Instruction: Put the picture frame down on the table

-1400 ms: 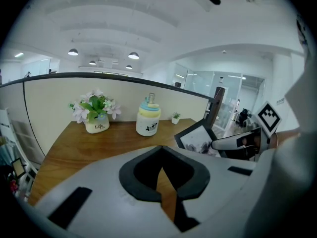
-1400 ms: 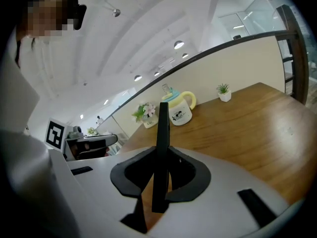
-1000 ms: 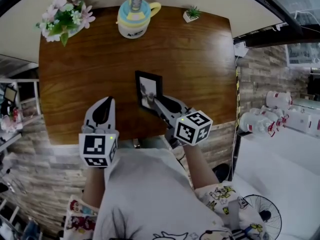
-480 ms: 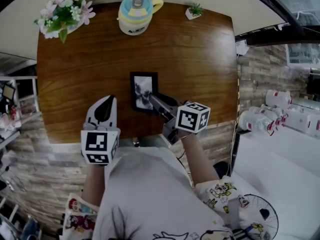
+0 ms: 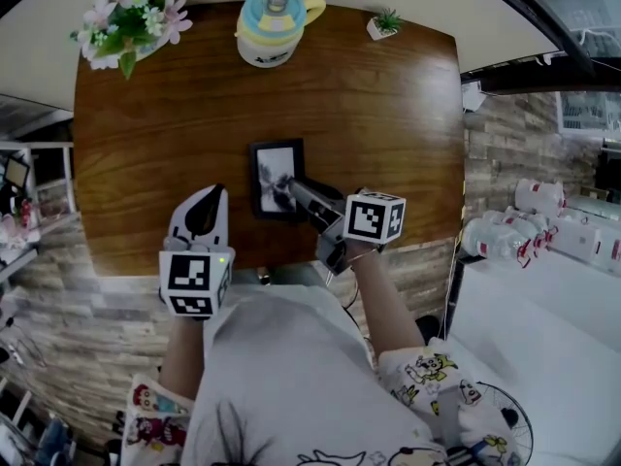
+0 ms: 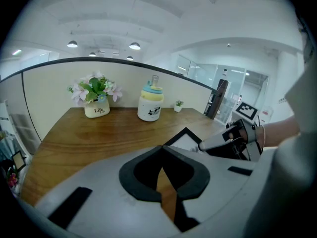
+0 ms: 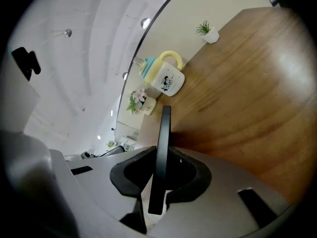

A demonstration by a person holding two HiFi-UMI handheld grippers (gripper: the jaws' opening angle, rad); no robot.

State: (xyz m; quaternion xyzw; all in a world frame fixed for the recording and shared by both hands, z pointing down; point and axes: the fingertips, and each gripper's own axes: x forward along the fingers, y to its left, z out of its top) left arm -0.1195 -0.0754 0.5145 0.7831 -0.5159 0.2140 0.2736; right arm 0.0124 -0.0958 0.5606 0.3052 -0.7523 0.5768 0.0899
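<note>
Picture frame (image 5: 277, 178): black, portrait format with a pale print, over the middle of the wooden counter (image 5: 388, 115), slightly toward its 6 o'clock edge. In the head view it looks nearly flat; whether it touches the wood cannot be told.

Right hand-held gripper (image 5: 291, 194): clamps the frame at its 4 o'clock corner. In the right gripper view the frame (image 7: 161, 157) stands edge-on between the pads, which press on both faces.

Left hand-held gripper (image 5: 201, 212): at 8 o'clock of the frame and apart from it, over the counter's near edge. Its jaws meet at the tips with nothing between them.

Far edge of the counter: a flower pot (image 5: 131, 27) at 11 o'clock, a lidded mug with a yellow handle (image 5: 275, 27) at 12 o'clock, and a small potted plant (image 5: 386, 24) at 1 o'clock.
</note>
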